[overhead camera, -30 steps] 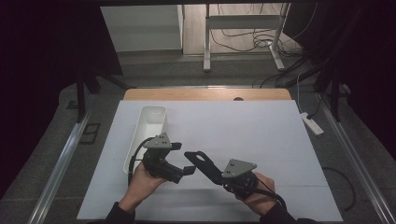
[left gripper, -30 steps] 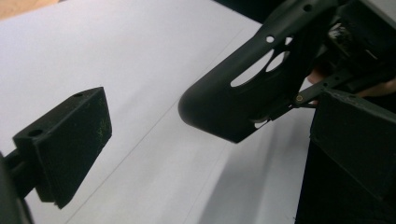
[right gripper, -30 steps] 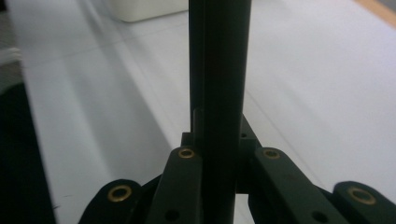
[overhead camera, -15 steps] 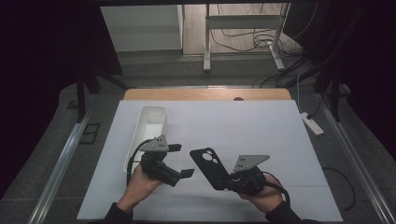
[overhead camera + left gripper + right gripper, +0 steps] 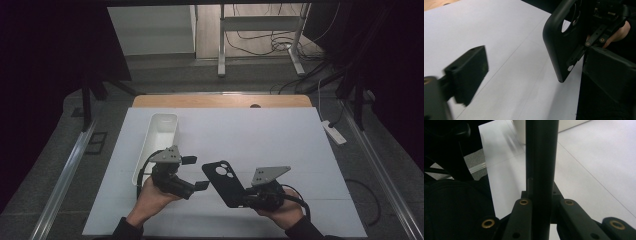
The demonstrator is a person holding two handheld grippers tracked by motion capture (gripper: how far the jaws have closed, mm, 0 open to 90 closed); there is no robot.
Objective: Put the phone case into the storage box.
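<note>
Right claw clamps a matte black, seemingly plastic phone case; left claw gapes

right hand-held gripper – clamps black phone case | white tray – left

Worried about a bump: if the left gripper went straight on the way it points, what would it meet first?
Probably the black phone case that the right gripper holds; it stands just ahead of the open left gripper, though depth is unclear.
</note>
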